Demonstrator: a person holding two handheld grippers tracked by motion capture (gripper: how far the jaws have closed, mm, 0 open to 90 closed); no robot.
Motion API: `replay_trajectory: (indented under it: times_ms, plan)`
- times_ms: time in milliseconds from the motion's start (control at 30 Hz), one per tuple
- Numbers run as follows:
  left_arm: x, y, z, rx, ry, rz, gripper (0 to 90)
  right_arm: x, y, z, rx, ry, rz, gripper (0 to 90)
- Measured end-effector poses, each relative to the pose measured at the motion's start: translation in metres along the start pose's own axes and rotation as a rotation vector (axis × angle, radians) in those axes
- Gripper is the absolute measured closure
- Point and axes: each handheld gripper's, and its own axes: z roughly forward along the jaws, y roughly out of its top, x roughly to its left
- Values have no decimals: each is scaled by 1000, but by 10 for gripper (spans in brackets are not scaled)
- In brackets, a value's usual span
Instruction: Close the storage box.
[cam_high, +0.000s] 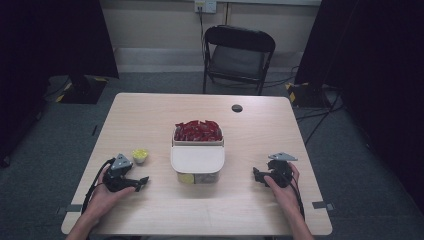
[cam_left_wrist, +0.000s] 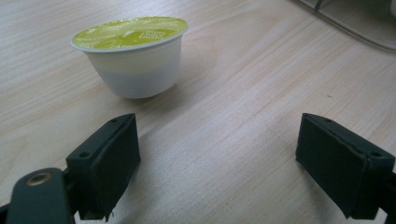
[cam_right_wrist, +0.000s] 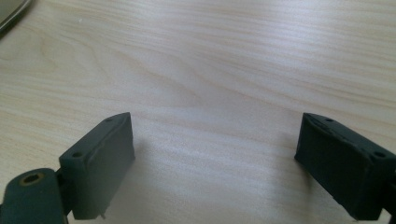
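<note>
Looking down from the high view, the left claw (cam_high: 141, 182) rests on the table (cam_high: 150, 120) with a small cup (cam_high: 140, 155) a little ahead of its jaws and off to one side, apart from them. The right claw (cam_high: 256, 176) sits on the far side of a lidded box (cam_high: 197, 162), well away from the cup; a tub of red packets (cam_high: 198, 131) stands behind that box.

From the left gripper view, the left claw (cam_left_wrist: 217, 158) stands wide open with bare wood between its jaws. The cup (cam_left_wrist: 133, 56) stands upright just beyond its left jaw. It looks light, thin-walled and easily crushed, with a foil top; a gentle hold across the white side wall below the rim seems best.

From the right gripper view, the right claw (cam_right_wrist: 215, 161) is also spread open over bare wood, holding nothing.
</note>
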Motion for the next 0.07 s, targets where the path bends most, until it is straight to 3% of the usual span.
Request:
replay_trajectory:
  times_ms: [67]
  plan:
    - [0,0,0,0,0,0,130,0,0,0,0,0,0,107]
